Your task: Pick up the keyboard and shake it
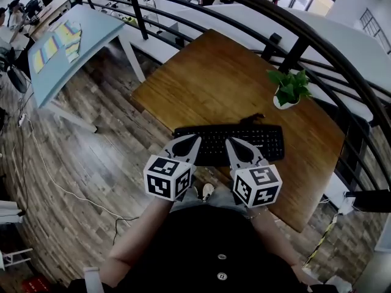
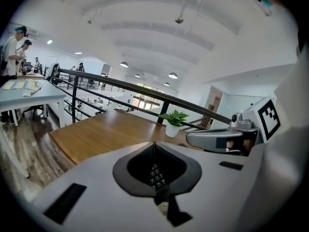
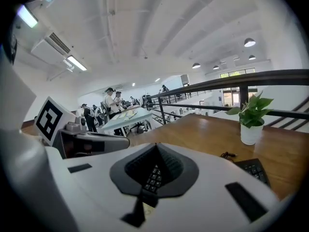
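A black keyboard (image 1: 244,142) lies flat near the front edge of a wooden table (image 1: 214,72). My left gripper (image 1: 195,140) has its tips over the keyboard's near left part, and my right gripper (image 1: 230,142) is over its near middle. Both sit side by side, each with its two jaws closed tip to tip. In the left gripper view the left gripper (image 2: 154,143) shows a thin closed seam, with keyboard keys (image 2: 155,175) seen through the hole behind the tips. The right gripper (image 3: 155,145) looks the same, with keys (image 3: 153,178) below. I see nothing pinched between either pair of jaws.
A small potted plant (image 1: 288,90) in a white pot stands behind the keyboard's right end. A dark cable (image 1: 253,118) leaves the keyboard's back. A black railing (image 1: 293,29) curves past the table's far side. A light blue table (image 1: 67,41) stands at the far left.
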{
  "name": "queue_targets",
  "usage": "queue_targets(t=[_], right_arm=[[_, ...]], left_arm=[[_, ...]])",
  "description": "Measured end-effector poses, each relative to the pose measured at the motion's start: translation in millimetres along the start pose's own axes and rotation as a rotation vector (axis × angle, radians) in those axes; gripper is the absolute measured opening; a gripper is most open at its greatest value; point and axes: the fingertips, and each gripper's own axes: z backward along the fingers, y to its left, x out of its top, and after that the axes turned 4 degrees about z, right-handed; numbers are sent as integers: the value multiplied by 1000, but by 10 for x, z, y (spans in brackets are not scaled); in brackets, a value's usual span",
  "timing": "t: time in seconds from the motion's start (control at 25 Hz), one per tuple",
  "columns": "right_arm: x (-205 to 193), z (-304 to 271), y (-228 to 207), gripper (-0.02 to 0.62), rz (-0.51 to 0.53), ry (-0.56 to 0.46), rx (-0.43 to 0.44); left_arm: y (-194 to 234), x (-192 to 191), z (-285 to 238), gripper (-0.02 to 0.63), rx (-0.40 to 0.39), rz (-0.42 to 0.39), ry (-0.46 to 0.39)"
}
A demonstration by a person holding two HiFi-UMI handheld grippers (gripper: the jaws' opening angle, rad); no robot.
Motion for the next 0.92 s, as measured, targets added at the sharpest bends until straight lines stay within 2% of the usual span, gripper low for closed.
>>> queue_targets(t=[0.36,0.92], right_arm=[[-39,54,-124,26,-13,11,-38],[-115,94,-191,26,-51,21,-32]], left_arm=[[155,-29,72,18,93,19,-4],[194,-144,127,17,109,41,21]])
